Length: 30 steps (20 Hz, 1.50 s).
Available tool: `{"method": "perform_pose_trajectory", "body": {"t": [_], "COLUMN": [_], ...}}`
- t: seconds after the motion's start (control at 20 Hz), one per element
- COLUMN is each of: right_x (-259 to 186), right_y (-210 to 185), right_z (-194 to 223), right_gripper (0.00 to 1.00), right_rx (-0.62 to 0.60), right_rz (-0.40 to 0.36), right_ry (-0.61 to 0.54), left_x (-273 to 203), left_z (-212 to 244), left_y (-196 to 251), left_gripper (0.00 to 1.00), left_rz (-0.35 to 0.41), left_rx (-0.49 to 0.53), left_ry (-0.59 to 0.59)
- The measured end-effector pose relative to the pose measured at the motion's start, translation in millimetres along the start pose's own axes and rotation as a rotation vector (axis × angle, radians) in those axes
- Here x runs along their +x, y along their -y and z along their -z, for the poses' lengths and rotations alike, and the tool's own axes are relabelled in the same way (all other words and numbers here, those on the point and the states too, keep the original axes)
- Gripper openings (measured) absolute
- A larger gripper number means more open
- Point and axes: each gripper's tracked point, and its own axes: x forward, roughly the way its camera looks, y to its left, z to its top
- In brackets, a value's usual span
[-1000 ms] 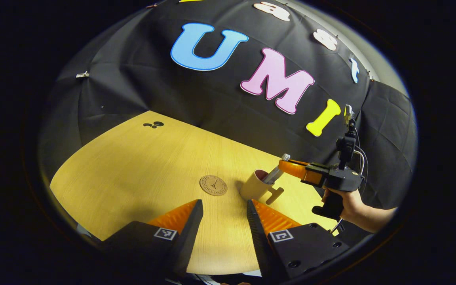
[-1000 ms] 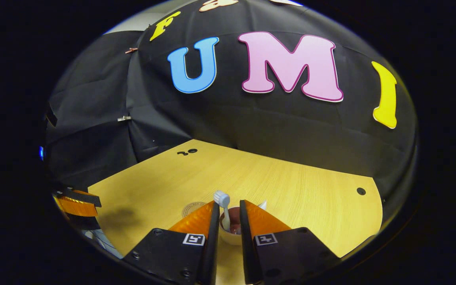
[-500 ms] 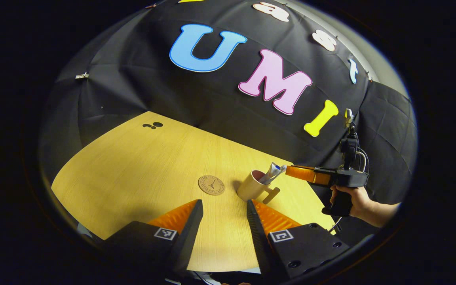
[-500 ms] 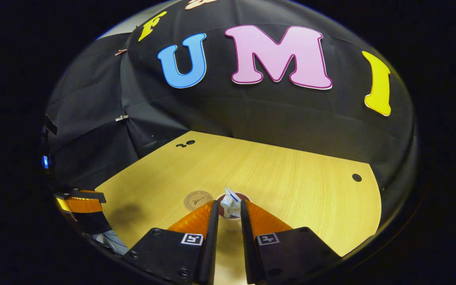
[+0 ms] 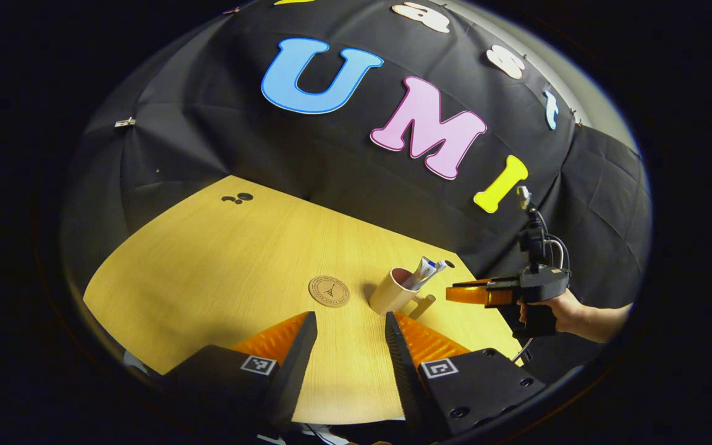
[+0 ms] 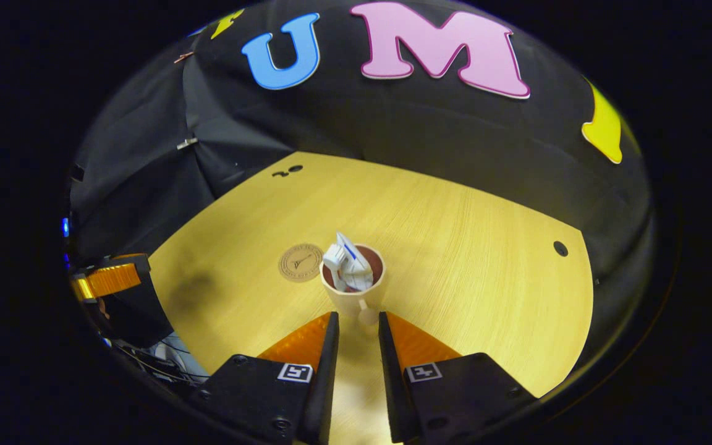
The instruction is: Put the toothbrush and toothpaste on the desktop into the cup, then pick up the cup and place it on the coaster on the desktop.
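A light wooden desktop (image 6: 467, 247) carries a cup (image 6: 352, 295) beside a round coaster (image 6: 301, 262)

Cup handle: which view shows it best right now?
The left gripper view: the cup sits side-on, so its handle sticks out clear toward the right tool. In the right gripper view the handle points at the camera, foreshortened just beyond the fingertips.
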Motion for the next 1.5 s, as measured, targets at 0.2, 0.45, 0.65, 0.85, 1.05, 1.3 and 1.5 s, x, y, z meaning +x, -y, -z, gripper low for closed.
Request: {"method": "perform_pose_trajectory", "body": {"t": [0.2, 0.45, 0.65, 0.85, 1.05, 1.3, 1.5], "right_x": [17, 40, 58, 77, 92, 99, 105], "right_y": [-2, 4, 3, 0, 0, -4, -6], "right_z": [13, 28, 38, 46, 47, 46, 48], "right_gripper": [0.4, 0.36, 0.35, 0.35, 0.43, 0.43, 0.43], "right_rx": [-0.014, -0.008, -0.031, -0.049, -0.05, -0.08, -0.137], "right_rz": [0.004, 0.001, -0.014, -0.022, -0.021, -0.034, -0.027], "right_ry": [-0.073, -0.153, -0.202, -0.245, -0.281, -0.336, -0.392], "left_x": [0, 2, 4, 5, 3, 5, 4], "left_z": [-2, 0, 2, 3, 5, 8, 6], "left_y": [-2, -8, -12, -20, -27, -35, -40], "left_gripper": [0.7, 0.7, 0.71, 0.7, 0.7, 0.7, 0.7], "left_rz": [-0.013, -0.042, -0.068, -0.096, -0.118, -0.13, -0.132], "left_rx": [0.012, -0.015, -0.027, -0.047, -0.064, -0.078, -0.087], "left_ry": [-0.001, 0.004, 0.006, 0.01, 0.005, 0.0, 0.001]}}
